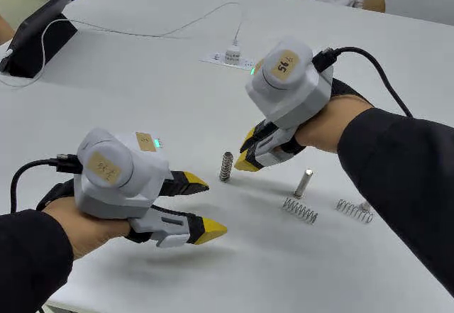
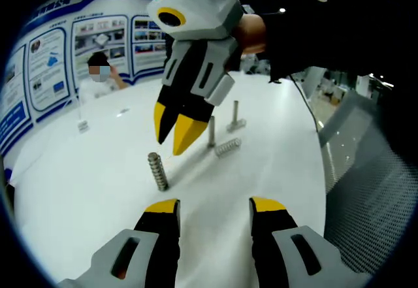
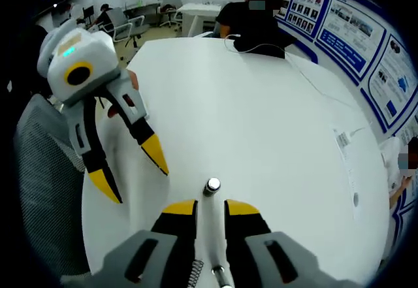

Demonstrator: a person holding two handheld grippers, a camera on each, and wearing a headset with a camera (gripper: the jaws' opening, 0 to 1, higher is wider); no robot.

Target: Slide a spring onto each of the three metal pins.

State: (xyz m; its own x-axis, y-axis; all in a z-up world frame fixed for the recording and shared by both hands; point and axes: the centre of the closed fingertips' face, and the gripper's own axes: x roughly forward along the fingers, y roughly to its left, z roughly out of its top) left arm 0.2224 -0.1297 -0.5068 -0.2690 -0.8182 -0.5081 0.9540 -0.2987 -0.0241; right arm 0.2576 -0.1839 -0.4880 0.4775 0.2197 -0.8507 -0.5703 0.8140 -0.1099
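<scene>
1. Spring (image 1: 225,166) stands upright on a pin near the middle of the bench (image 1: 142,100). A loose spring (image 1: 299,210) lies flat beside a bare pin (image 1: 303,183).
2. Right tool (image 1: 245,162) hovers just beside the sprung pin, jaws narrowly apart, gripping nothing.
3. Left tool (image 1: 211,206) hangs near, jaws wide, empty.

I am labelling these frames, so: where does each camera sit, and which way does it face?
Head view: on the headset, looking down at the table; sleeves, left gripper, right gripper show.
Left gripper view: on the left gripper, facing the right gripper; own jaws below.
Right gripper view: on the right gripper, facing the left gripper; own jaws below.
Shared by all: the pin wearing a spring.
</scene>
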